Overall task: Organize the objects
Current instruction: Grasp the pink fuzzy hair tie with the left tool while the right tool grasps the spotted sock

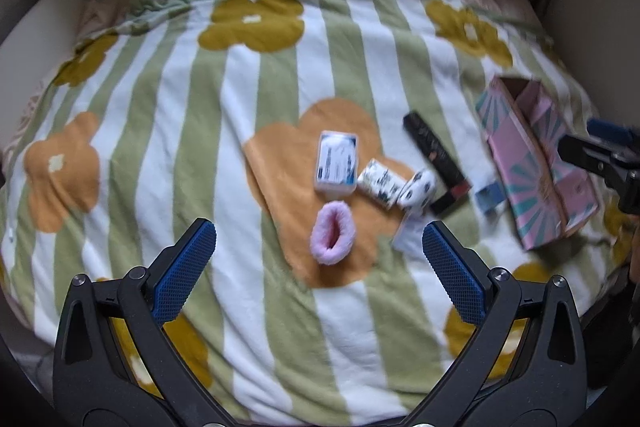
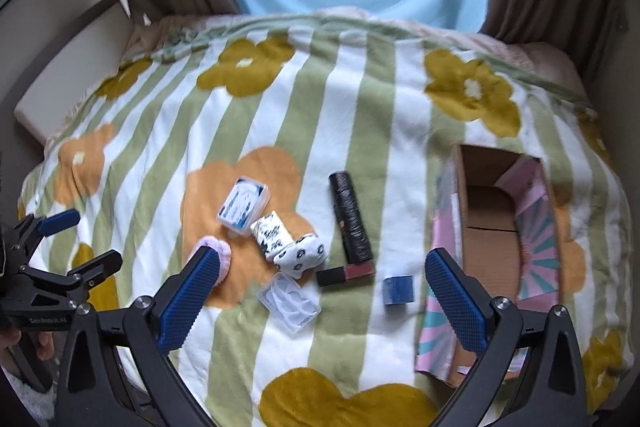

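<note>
Both hand-held grippers hang over the bed with jaws apart, holding nothing: the left hand-held gripper [image 1: 319, 251] above the pink fluffy ring [image 1: 333, 231], the right hand-held gripper [image 2: 318, 283] over the small items mid-bed. The open box [image 2: 490, 223] lies toward the bed's right edge. Probably best to take the ring across its soft rim, squeezing gently

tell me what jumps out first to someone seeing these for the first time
The striped blanket with big yellow and orange flowers fills both views. A cluster of small items lies mid-blanket: a pink fuzzy scrunchie, two patterned white rolls and a black roll. To their right sits an open, empty pink cardboard box, with both tools open and holding nothing.
</note>
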A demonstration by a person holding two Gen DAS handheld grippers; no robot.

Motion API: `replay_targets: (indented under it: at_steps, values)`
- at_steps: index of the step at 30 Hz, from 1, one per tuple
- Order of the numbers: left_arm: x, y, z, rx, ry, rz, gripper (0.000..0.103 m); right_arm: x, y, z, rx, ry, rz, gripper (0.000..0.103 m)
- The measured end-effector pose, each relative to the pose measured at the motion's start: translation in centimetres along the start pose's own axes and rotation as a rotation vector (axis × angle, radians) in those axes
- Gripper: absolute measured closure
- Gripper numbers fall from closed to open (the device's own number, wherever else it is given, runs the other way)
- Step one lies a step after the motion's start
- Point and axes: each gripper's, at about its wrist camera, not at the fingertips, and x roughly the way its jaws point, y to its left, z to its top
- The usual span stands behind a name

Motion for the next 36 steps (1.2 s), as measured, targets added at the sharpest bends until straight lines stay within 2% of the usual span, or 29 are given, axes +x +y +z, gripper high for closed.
replay_targets:
  at_steps: [5, 11, 17, 20, 23, 26, 28, 31, 36]
  values:
    - [5.1, -0.1, -2.2, 0.098, 0.015, -0.015, 0.001, 5.3, 1.1, -1.6, -0.072, 0.033, 0.017, 0.0]
    - [12.2, -0.8, -4.4, 0.219, 0.055, -0.028, 0.01, 11.6, 2.2, -3.3, -0.178, 0.057, 0.031, 0.0]
    - [16.9, -1.1, -5.6, 0.212, 0.094, -0.047, 0.02, 16.6, 2.3, -4.1, -0.219, 0.084, 0.032, 0.004]
    - [18.1, -1.3, -5.8, 0.214, 0.097, -0.054, 0.029, 18.4, 2.1, -4.1, -0.229, 0.099, 0.049, 0.011]
    - [18.9, -1.4, -5.8, 0.207, 0.101, -0.07, 0.033, 19.4, 2.1, -3.9, -0.238, 0.105, 0.053, 0.014]
    - [19.2, -1.5, -5.6, 0.205, 0.103, -0.083, 0.045, 20.0, 2.0, -3.7, -0.242, 0.111, 0.058, 0.019]
    - [19.4, -1.7, -5.5, 0.203, 0.103, -0.089, 0.048, 20.4, 1.9, -3.7, -0.236, 0.122, 0.067, 0.027]
    - [19.4, -1.8, -5.3, 0.206, 0.101, -0.098, 0.057, 21.0, 1.9, -3.6, -0.228, 0.137, 0.087, 0.035]
    - [19.4, -1.9, -5.1, 0.205, 0.101, -0.106, 0.066, 21.0, 2.0, -3.9, -0.231, 0.14, 0.089, 0.039]
